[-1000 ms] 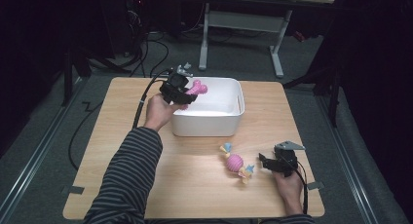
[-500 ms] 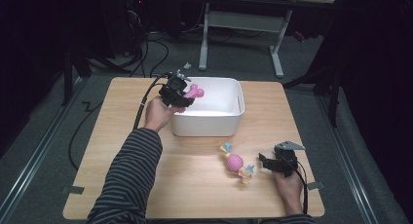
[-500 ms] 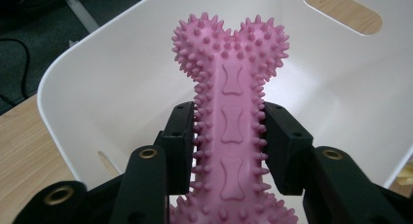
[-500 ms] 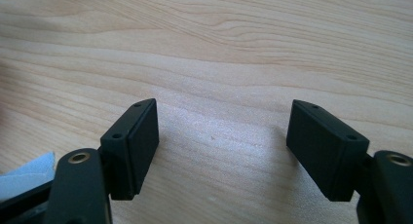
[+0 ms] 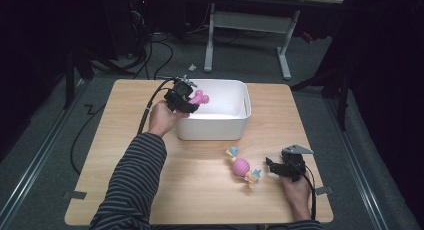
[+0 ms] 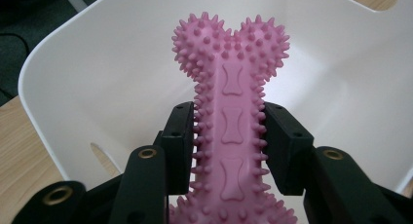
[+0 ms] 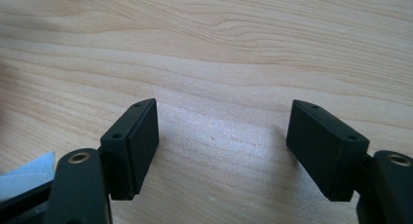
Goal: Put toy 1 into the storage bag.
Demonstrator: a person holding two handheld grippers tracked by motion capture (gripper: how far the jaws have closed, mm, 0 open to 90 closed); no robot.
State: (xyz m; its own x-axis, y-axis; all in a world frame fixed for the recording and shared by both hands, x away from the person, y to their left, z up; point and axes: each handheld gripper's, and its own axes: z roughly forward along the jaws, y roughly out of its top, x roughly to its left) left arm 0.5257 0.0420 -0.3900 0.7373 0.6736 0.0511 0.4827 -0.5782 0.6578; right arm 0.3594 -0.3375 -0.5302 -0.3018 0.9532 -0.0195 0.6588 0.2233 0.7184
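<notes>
The left gripper (image 5: 192, 101) is clenching the pink spiky bone (image 6: 233, 121) over the white bin (image 5: 235, 130) at its nine o'clock rim — next I judge a release inside — while the right gripper (image 7: 221, 151) is gaping, holding nothing.

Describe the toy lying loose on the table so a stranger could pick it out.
Start at the white bin on the wooden table. Nearer the person, beside the right claw, lies a ball toy: a pink ribbed ball with pale frills at both ends, unlike the spiky pink bone held over the bin.

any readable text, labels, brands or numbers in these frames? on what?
None readable.
Pink bone toy: raised bone shapes along its shaft, no letters.
White bin: plain.
Ball toy: no print that can be made out.
Left gripper and right gripper: no markings on the pads.
</notes>
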